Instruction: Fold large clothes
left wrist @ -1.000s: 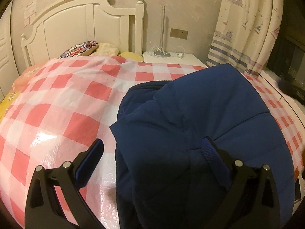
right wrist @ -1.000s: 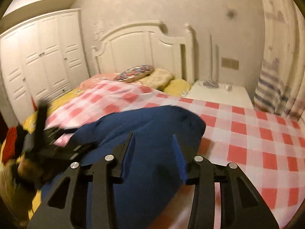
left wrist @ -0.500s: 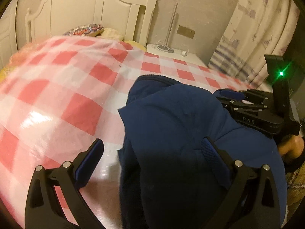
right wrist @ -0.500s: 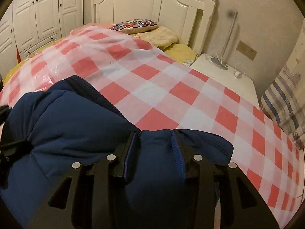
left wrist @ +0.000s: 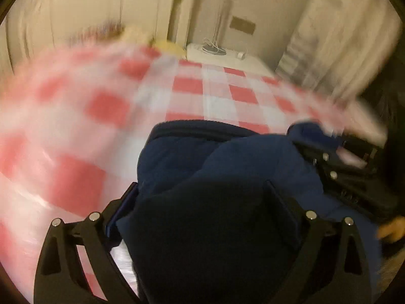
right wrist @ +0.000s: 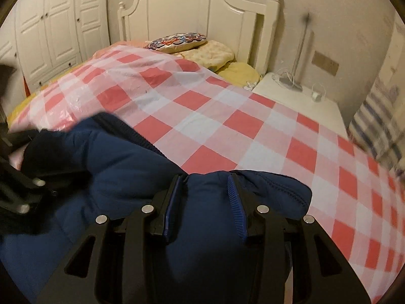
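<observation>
The blue padded jacket lies bunched on the near part of the bed, and a fold of it is pinched between the pads of the right tongs, which are closed on it with only that thickness of fabric between them. The left tongs are seen with their fingers spread wide and a dark bulge of the jacket filling the gap; whether the pads press on it cannot be told, since the view is smeared by motion.

Compared with a second ago, the right tongs have been brought down from above the bed to the jacket's near right edge, where they have been steady for the last half second. The left view, sharp before, is now blurred and swung towards the nightstand, and more fabric has been gathered between the left fingers. It is judged that one side of the jacket has been taken up and is being carried across the body, so a first fold is under way rather than finished.

Both tongs are pointed steeply down towards the bed, the right from the near right, the left close beside it. Beyond the jacket the red-and-white checked cover is spread flat, with the pillows and the headboard behind it
</observation>
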Demonstrator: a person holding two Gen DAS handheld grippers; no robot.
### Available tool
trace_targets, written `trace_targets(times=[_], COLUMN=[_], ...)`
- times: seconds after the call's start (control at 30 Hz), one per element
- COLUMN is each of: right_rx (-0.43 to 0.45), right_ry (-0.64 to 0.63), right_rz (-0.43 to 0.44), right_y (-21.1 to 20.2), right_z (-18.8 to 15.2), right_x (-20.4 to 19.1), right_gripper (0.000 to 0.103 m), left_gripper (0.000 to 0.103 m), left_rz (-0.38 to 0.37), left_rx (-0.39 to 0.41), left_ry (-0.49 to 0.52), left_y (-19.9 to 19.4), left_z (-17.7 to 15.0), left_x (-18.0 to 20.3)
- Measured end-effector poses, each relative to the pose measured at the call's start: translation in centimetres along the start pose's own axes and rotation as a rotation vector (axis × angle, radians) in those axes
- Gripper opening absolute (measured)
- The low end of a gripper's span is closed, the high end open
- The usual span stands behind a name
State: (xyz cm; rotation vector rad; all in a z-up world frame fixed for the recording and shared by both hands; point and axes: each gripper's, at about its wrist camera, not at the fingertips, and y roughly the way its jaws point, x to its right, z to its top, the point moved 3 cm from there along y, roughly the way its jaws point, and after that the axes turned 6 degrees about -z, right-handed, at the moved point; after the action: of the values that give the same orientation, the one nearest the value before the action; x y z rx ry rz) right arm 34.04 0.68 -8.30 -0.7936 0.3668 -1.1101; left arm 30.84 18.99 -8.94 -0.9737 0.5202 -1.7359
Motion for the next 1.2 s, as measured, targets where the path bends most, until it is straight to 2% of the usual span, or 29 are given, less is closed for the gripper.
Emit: trace_targets(times=[0.03,0.07,0.2,0.37,0.47,0.53,0.63,0.67,0.83,0.9,0.97,1.03,1.07,1.13,1.2], right_rx=[0.005,0.008,0.007,-0.033,0.052,0.069,-0.069,-0.032,-0.052,-0.043,-0.018,0.013,0.03,0.068,0.066], right_ry=[-0.001,-0.006,-0.028,-0.024,0.058,0.056,-0.06,-0.109,-0.106,-0.095,-0.066,-0.049,-0.052,-0.08,-0.106], right_rz=[0.001,-0.003,-0.034,-0.053,-0.029,-0.065,-0.097,-0.124,-0.136,-0.142,-0.117,-0.047,-0.012,0.004,0.014], right_y=[0.0,0.0,-0.1,-1.7,-4.2,-4.3,-0.1,0.0,-0.3,-1.6,-3.7,-5.9,-7.0,-8.8,-9.2], right_z=[0.0,0.0,0.0,1.0,2.3,2.5,0.6,0.3,0.4,0.4,0.1,-0.3,-0.7,-1.4,-2.0], right_x=[-0.1,-0.2,-0.7,-0.8,-0.2,-0.2,-1.9,-2.3,-2.2,-2.2,-2.2,-2.5,-2.8,-3.7,-4.6], right_gripper=[0.039,0.039,0.039,0.039,0.039,0.039,0.04,0.04,0.04,0.04,0.041,0.042,0.045,0.049,0.053], left_gripper=[0.097,0.098,0.101,0.101,0.101,0.101,0.101,0.101,0.101,0.101,0.1,0.1,0.1,0.1,0.1], left_rz=[-0.034,-0.036,0.01,0.012,0.005,0.001,-0.004,-0.008,0.0,0.057,0.131,0.131,0.131,0.142,0.16], left_rx=[0.005,0.008,0.003,0.016,0.019,0.02,0.02,0.015,0.012,0.023,0.061,0.114,0.138,0.165,0.163], left_ry=[-0.054,-0.062,-0.033,-0.035,-0.042,-0.044,-0.055,-0.06,-0.057,-0.037,0.017,0.056,0.079,0.115,0.14], left_y=[-0.1,-0.1,0.1,-0.2,0.0,0.0,0.0,0.1,-0.3,-1.5,-4.4,-7.3,-8.8,-10.9,-12.1], left_z=[-0.2,-0.4,-0.5,-0.8,-0.7,-0.7,-0.7,-0.7,-0.6,-0.9,-1.7,-2.8,-3.7,-5.4,-7.6], left_x=[-1.0,-1.2,-0.7,-0.9,-1.1,-1.1,-1.3,-1.4,-1.2,-0.9,0.0,0.7,1.1,1.7,2.1])
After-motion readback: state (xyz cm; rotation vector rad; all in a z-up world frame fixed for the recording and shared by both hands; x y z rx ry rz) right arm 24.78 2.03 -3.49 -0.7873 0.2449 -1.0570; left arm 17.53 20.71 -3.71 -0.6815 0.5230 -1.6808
